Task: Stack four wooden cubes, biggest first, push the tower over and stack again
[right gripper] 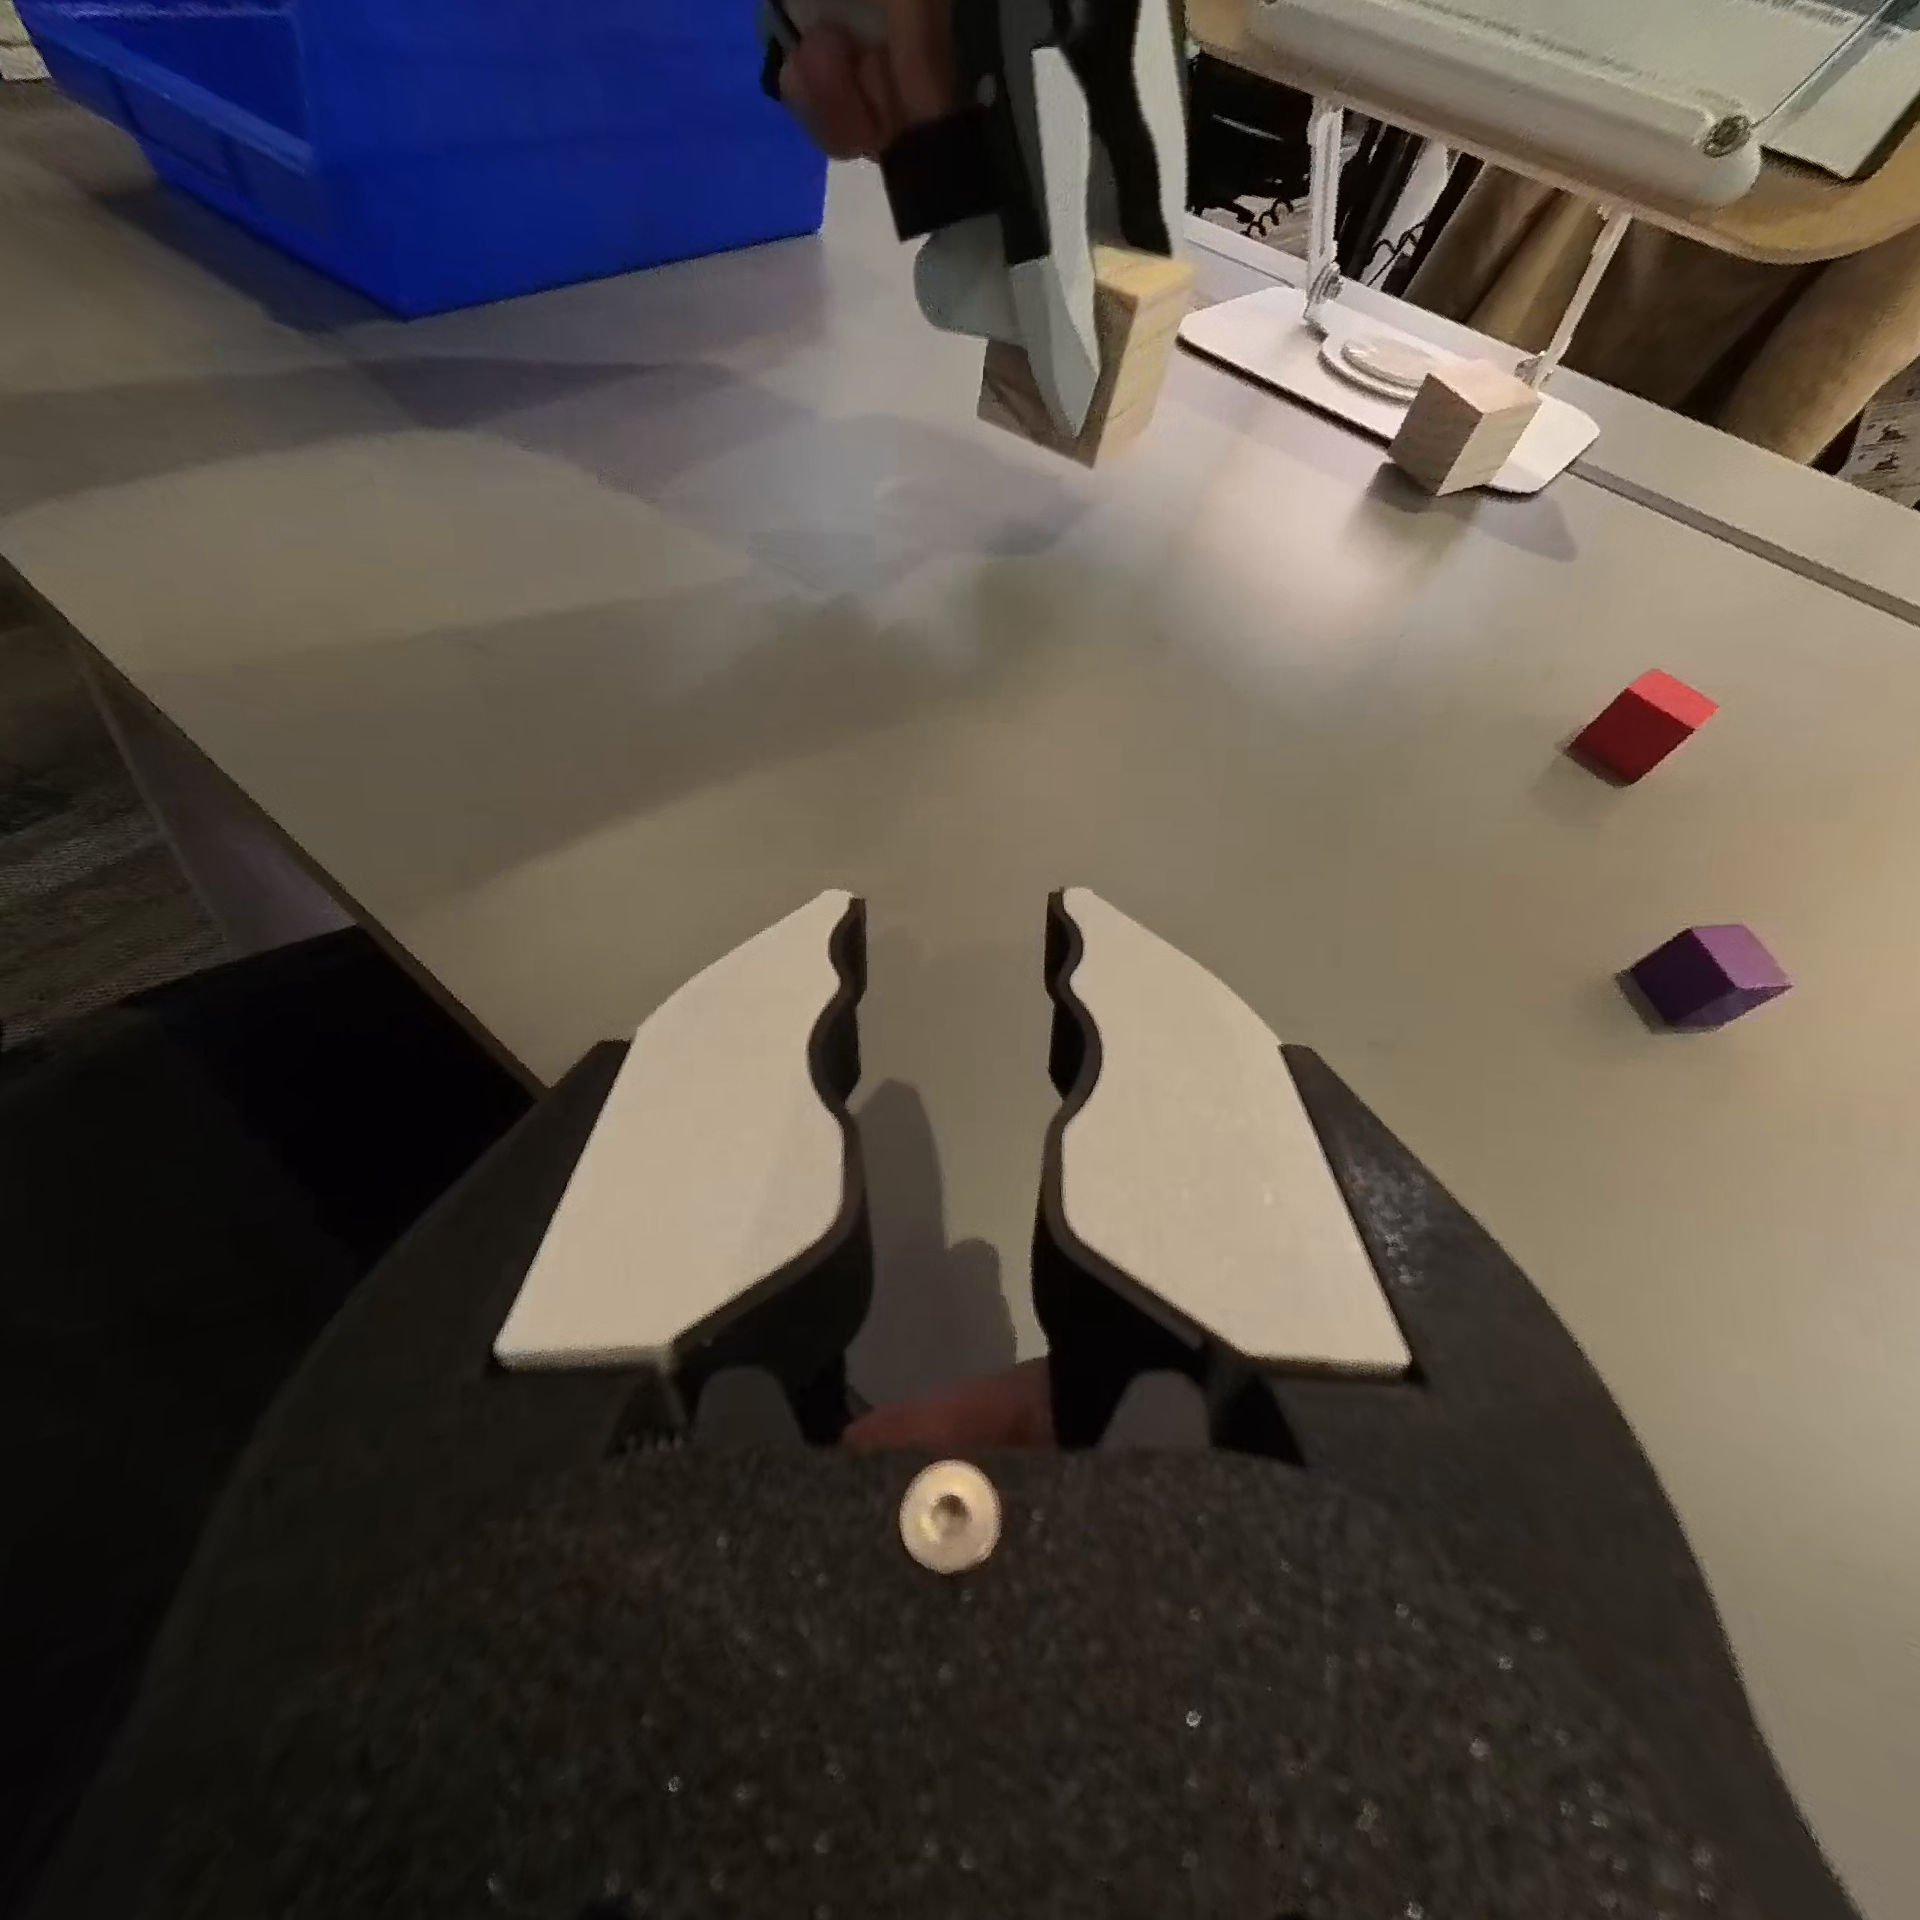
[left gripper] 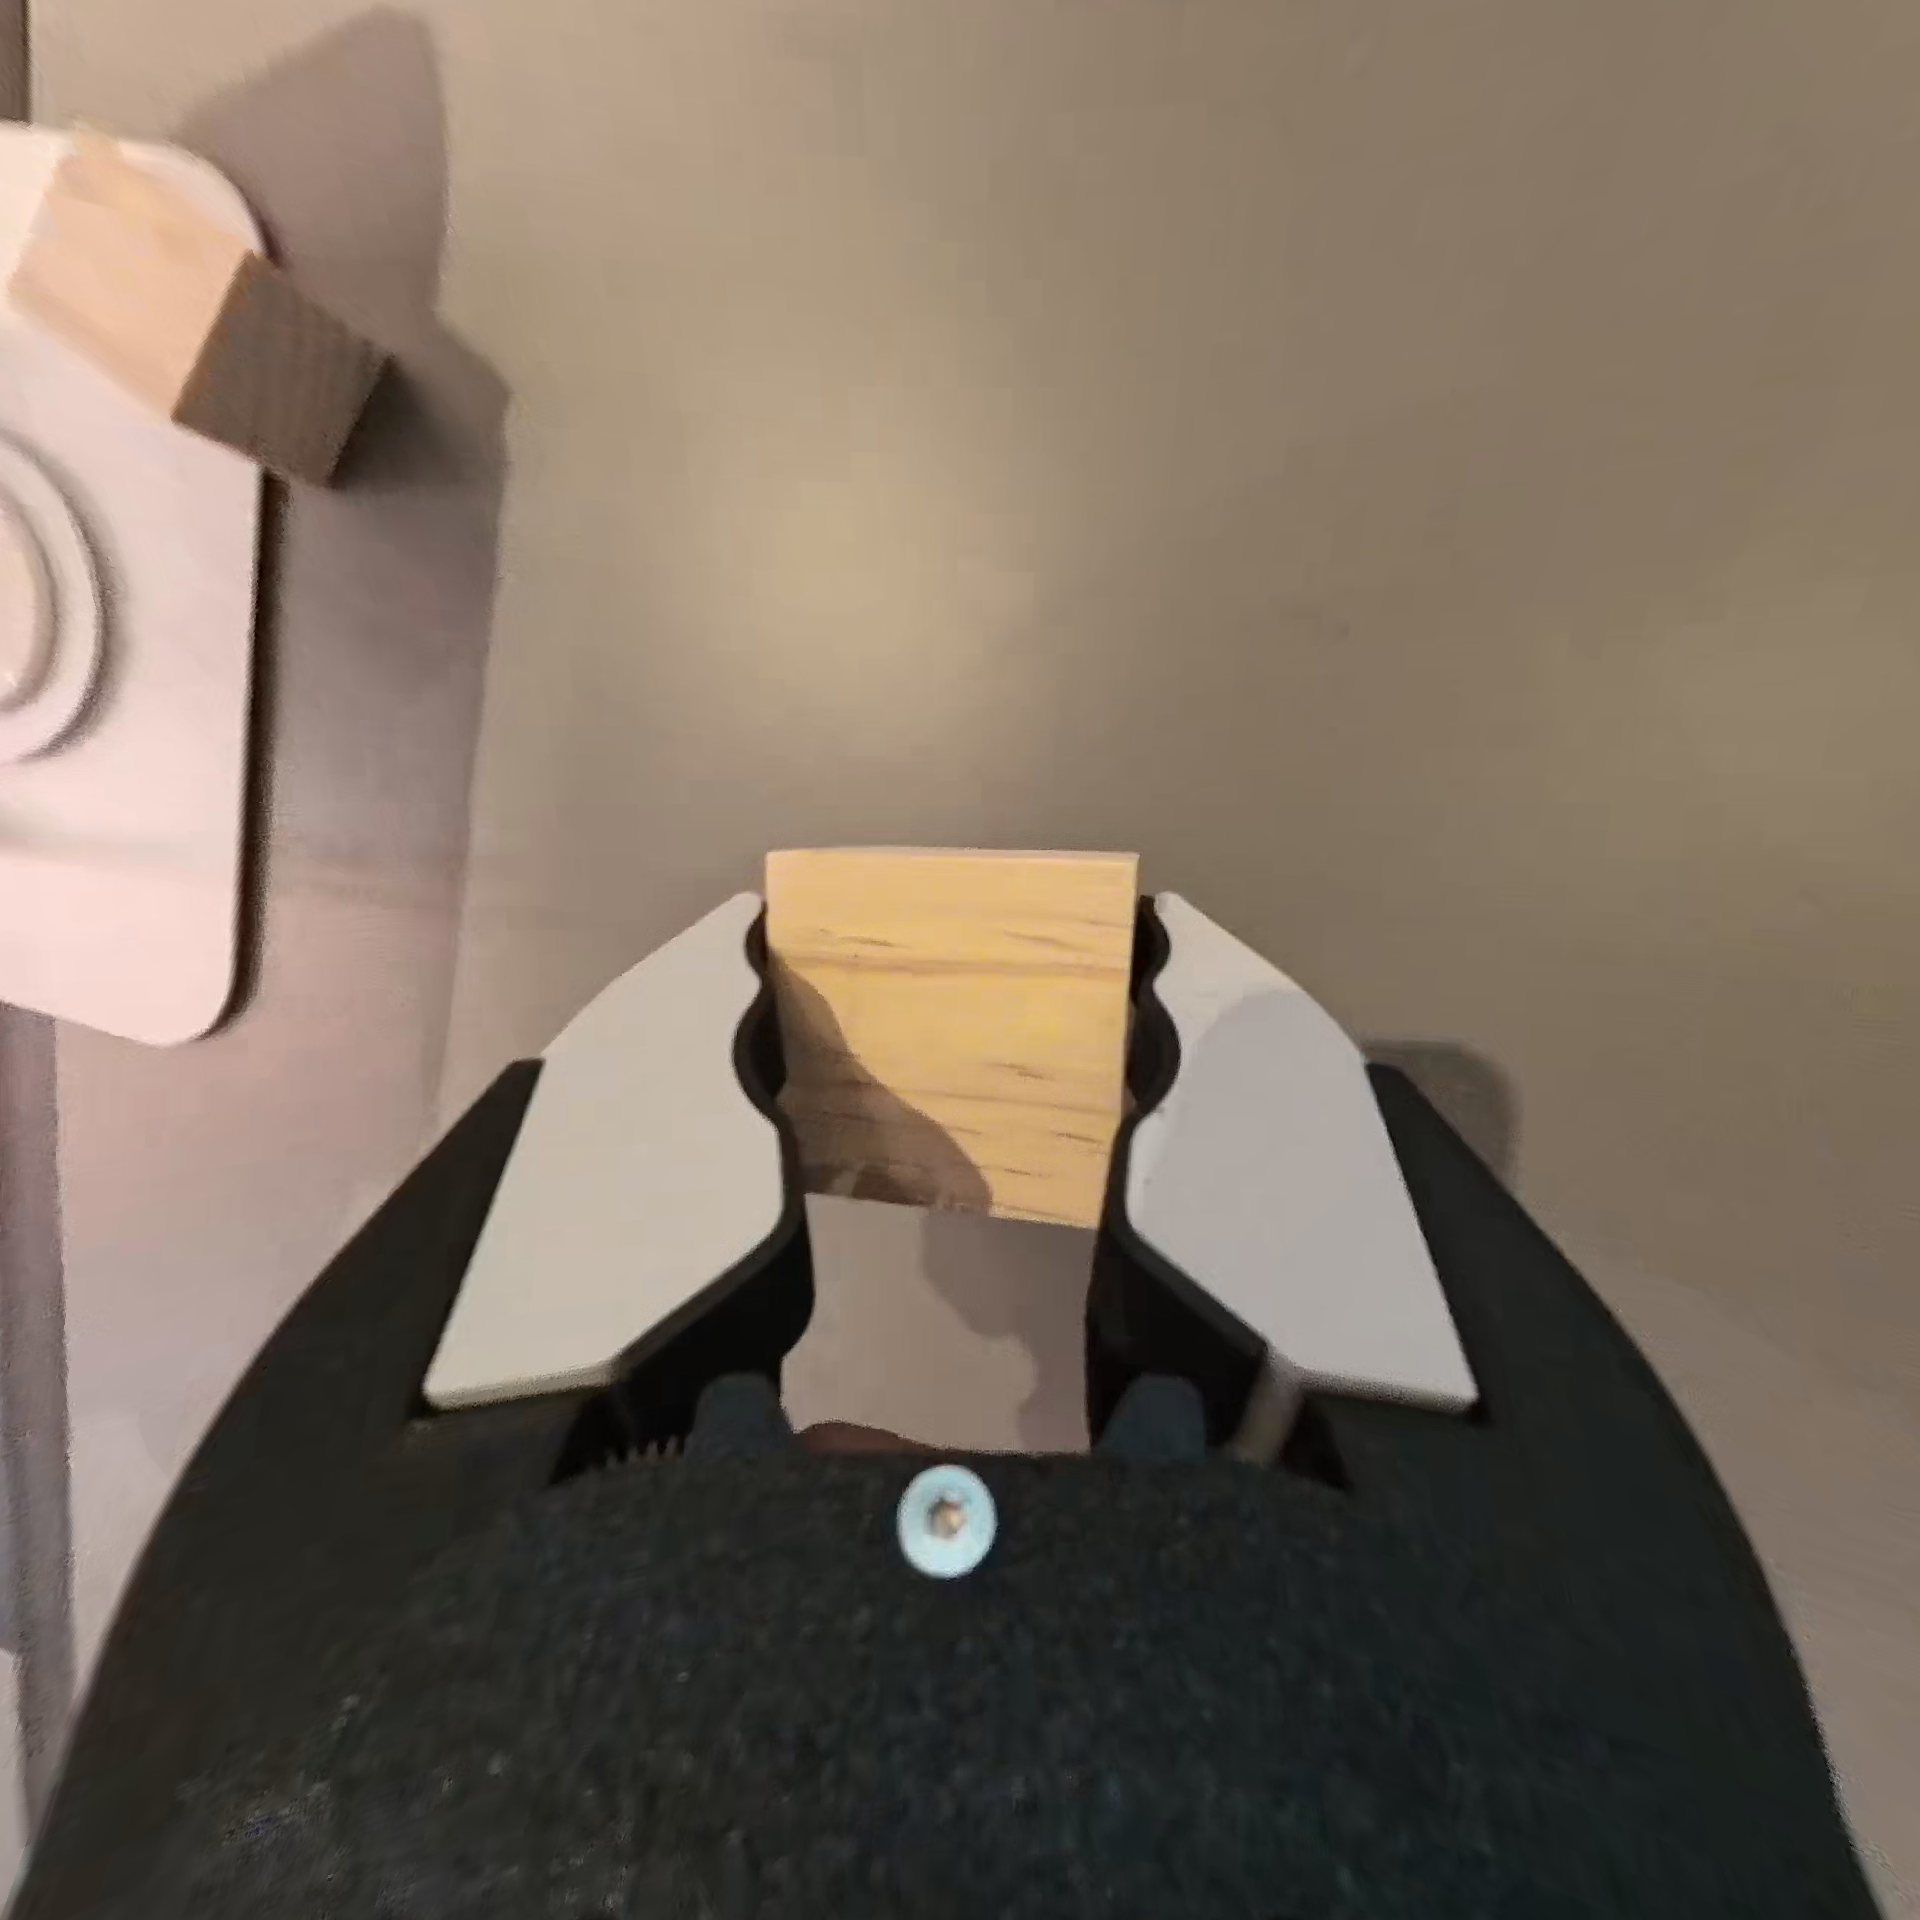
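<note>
My left gripper [left gripper: 951, 914] is shut on a big plain wooden cube [left gripper: 956, 1039] and holds it in the air above the grey table [left gripper: 1351, 520]. From the right wrist view the same left gripper [right gripper: 1081, 343] hangs point-down with the cube [right gripper: 1127, 343] a little above the table. A second plain wooden cube [right gripper: 1465, 426] [left gripper: 208, 343] lies partly on a white lamp base [right gripper: 1299, 343]. A small red cube [right gripper: 1642, 724] and a small purple cube [right gripper: 1704, 974] lie at the right. My right gripper [right gripper: 956, 914] is open and empty, low over the table's near edge.
A blue plastic bin [right gripper: 468, 135] stands at the back left. The white lamp base [left gripper: 114, 727] with its stand is at the back right, and a lamp head [right gripper: 1507, 114] hangs above it. The table edge [right gripper: 260, 831] runs along the left. The tips of one gripper are about 25 cm away from the tips of the other.
</note>
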The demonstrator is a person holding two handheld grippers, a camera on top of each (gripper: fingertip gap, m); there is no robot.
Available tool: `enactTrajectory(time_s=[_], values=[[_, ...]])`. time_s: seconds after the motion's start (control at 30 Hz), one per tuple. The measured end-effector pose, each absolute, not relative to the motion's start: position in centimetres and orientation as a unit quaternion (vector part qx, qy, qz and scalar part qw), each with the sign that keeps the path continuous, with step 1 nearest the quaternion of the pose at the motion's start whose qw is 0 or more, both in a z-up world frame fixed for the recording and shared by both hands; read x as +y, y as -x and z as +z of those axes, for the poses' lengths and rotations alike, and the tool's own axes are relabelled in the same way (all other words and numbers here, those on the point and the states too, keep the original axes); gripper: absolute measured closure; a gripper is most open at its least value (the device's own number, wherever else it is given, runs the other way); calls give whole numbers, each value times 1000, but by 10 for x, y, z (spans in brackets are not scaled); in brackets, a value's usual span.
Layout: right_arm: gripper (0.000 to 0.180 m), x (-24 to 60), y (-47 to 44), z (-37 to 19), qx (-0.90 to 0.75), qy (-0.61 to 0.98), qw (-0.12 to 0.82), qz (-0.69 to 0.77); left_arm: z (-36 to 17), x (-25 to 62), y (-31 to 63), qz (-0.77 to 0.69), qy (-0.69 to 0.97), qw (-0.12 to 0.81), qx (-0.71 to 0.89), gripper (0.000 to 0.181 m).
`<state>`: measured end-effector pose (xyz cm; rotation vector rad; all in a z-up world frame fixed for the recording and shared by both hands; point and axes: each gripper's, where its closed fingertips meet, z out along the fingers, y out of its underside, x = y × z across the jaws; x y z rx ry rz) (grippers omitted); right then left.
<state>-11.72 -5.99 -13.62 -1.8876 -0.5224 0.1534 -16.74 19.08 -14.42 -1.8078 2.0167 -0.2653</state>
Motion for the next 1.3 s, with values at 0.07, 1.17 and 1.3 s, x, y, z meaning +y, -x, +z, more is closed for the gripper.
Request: enactTrajectory(time_s=[0.07, 1.17, 1.3], values=[[147, -60, 119, -138, -223, 800, 553, 66, -149, 177, 169, -98, 629, 206, 743, 116], [132, 126, 80, -81, -85, 825, 550, 97, -129, -25, 263, -200, 773, 512, 316, 114], [123, 235, 58, -92, 17, 847, 528, 54, -135, -35, 250, -217, 769, 498, 338, 112]])
